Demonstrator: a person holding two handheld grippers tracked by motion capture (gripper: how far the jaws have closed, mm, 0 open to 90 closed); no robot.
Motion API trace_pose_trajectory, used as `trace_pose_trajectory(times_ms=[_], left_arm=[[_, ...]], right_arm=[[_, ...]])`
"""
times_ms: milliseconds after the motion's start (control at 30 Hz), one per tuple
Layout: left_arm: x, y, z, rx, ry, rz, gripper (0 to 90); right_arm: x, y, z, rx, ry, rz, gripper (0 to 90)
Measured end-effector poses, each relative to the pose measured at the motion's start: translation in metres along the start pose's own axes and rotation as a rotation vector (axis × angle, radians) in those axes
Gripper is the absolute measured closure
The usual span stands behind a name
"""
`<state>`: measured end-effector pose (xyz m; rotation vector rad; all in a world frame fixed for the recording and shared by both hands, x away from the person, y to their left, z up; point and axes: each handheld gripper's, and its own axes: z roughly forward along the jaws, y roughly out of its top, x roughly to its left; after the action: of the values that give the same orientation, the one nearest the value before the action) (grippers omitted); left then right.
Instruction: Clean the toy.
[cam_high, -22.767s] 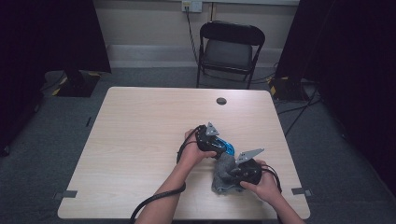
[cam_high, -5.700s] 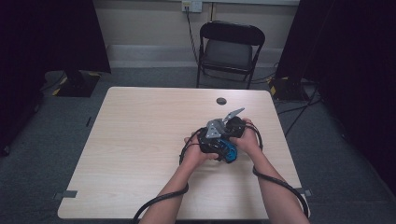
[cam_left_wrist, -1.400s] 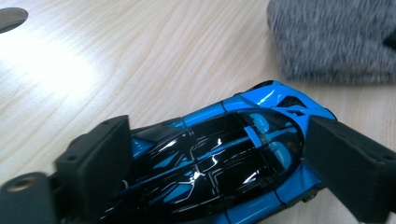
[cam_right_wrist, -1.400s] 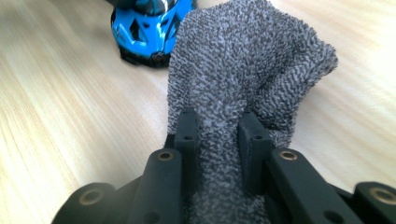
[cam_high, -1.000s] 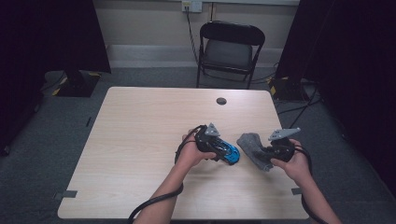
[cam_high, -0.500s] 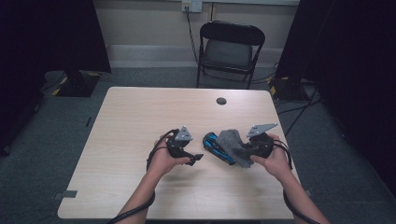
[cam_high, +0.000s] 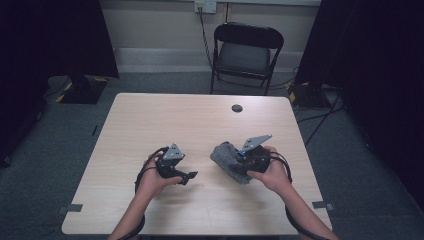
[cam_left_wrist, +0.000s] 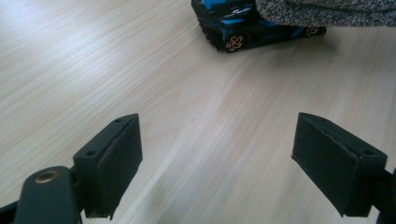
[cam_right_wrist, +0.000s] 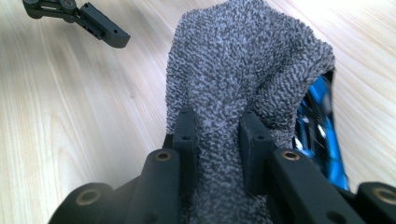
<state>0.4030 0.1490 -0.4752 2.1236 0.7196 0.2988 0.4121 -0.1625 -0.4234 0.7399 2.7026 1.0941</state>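
The right hand-held gripper (cam_right_wrist: 217, 140) pinches a grey cloth (cam_right_wrist: 243, 70) between its two black pads. The cloth is a coarse, speckled knit, bunched into a soft hump ahead of the jaws. It drapes over a toy car (cam_right_wrist: 322, 135) with a glossy blue and black body, which sits just beside the right hand-held gripper's own right jaw.

The left hand-held gripper (cam_left_wrist: 219, 163) stands spread wide, with nothing between its flat, matte black pads. Bare surface (cam_left_wrist: 93, 70) lies under them: pale wood-grain laminate, smooth and lightly streaked.

The left gripper view shows the car's front end and an orange-spoked wheel well ahead of the spread jaws, with the cloth's hem lying across the car's roof. In the high view the cloth (cam_high: 227, 160) hides the car completely. There the two hand-held grippers, left (cam_high: 187, 176) and right (cam_high: 245, 162), sit apart, with clear surface between them.

The cloth lies nearer the surface's right edge than its left. Wide open room remains beyond both hand-held grippers, toward the far edge. A small dark disc (cam_high: 237, 108) lies there, well apart from both.
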Motion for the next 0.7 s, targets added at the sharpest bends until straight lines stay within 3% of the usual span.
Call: trace_pose_trajectory(times_ms=[200, 400, 500, 533, 700], left_arm=[[0.003, -0.012, -0.013, -0.005, 0.007, -0.02, 15.5], [0.007, -0.022, -0.024, -0.007, 0.036, -0.029, 15.5], [0.007, -0.025, -0.03, -0.018, 0.033, -0.059, 15.5], [0.007, -0.025, -0.032, -0.017, 0.041, -0.046, 15.5], [0.01, -0.029, -0.042, -0.023, 0.061, -0.055, 15.5]], right_arm=[[0.014, 0.018, 0.019, 0.014, 0.021, -0.034, 72.1], [0.024, 0.037, 0.043, 0.023, 0.03, -0.035, 71.5], [0.028, 0.043, 0.054, 0.037, 0.035, -0.042, 71.2], [0.03, 0.045, 0.059, 0.034, 0.038, -0.037, 71.1], [0.037, 0.055, 0.078, 0.047, 0.048, -0.05, 71.0]])
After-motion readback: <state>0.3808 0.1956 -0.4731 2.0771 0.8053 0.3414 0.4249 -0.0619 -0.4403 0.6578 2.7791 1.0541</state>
